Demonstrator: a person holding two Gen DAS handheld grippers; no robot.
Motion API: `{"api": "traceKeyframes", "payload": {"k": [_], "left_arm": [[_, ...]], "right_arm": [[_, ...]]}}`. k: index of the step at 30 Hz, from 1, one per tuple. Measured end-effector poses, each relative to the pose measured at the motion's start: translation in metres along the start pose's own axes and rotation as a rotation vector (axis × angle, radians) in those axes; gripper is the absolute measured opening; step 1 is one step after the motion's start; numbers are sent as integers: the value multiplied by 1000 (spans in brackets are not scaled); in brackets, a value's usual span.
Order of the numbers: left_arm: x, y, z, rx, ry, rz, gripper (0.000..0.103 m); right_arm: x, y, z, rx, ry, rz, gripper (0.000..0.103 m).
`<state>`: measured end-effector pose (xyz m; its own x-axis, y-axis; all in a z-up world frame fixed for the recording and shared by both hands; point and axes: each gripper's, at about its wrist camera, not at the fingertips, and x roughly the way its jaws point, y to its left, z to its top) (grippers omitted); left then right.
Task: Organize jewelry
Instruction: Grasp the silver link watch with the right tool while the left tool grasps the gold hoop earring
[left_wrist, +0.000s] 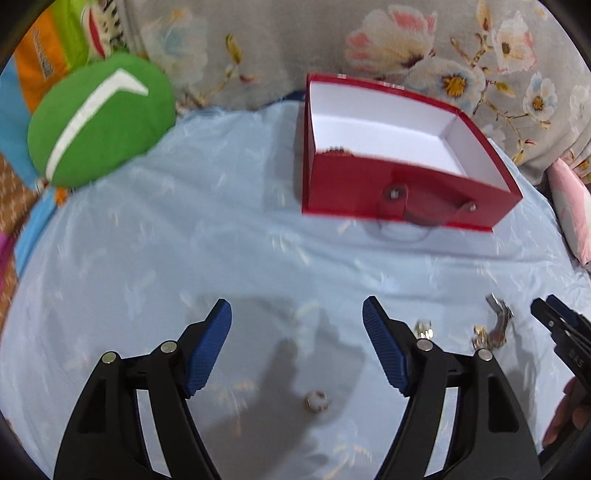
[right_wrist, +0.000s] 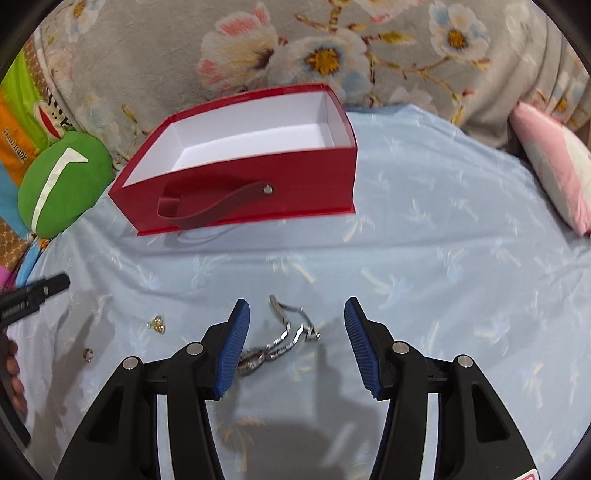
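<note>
An open red box (left_wrist: 354, 184) (right_wrist: 303, 173) with a white inside and a strap handle stands on the light blue cloth. My left gripper (left_wrist: 297, 306) is open above the cloth. A small ring (left_wrist: 316, 400) (right_wrist: 88, 354) lies on the cloth between its fingers, untouched. To its right lie a gold earring (left_wrist: 424, 328) (right_wrist: 159, 324) and a silver watch (left_wrist: 495, 325) (right_wrist: 284, 339). My right gripper (right_wrist: 297, 306) is open over the watch, and its left finger hides part of the band. Each gripper's tip shows at the edge of the other's view.
A green round cushion (left_wrist: 99, 118) (right_wrist: 62, 184) lies left of the box. A pink pillow (right_wrist: 554, 166) sits at the right. A grey floral blanket (right_wrist: 332, 55) rises behind the box. A hand (right_wrist: 13, 373) shows at the left edge.
</note>
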<state>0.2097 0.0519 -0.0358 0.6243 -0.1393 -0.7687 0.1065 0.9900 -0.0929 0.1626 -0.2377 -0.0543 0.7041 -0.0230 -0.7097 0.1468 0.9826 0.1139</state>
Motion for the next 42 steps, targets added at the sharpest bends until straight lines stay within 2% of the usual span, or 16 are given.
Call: {"api": "traceKeyframes", "payload": {"k": [5, 11, 20, 23, 25, 28, 32, 36, 38, 42], "left_arm": [[14, 0, -33, -24, 62, -6, 71], [24, -5, -50, -35, 96, -15, 71], [23, -8, -55, -15, 76, 3, 70], [22, -10, -57, -9, 71, -4, 65], [21, -12, -57, -2, 69, -12, 62], [20, -17, -59, 8, 67, -27, 60], [18, -22, -60, 21, 65, -51, 51], [17, -19, -60, 7, 70, -110, 30], [18, -18, -60, 3, 78, -135, 15], [17, -16, -62, 6, 82, -154, 15]], "right_arm": [[17, -6, -8, 45, 26, -11, 53], [34, -4, -11, 56, 62, -6, 53], [50, 0, -13, 59, 88, -6, 51], [51, 3, -14, 37, 84, -28, 44], [51, 4, -14, 24, 83, -41, 32], [51, 4, -15, 16, 89, -30, 21], [48, 6, -19, 16, 92, -13, 16], [40, 2, -25, 51, 94, 17, 15], [34, -1, -28, 66, 93, 27, 15], [18, -7, -34, 85, 79, 32, 14]]}}
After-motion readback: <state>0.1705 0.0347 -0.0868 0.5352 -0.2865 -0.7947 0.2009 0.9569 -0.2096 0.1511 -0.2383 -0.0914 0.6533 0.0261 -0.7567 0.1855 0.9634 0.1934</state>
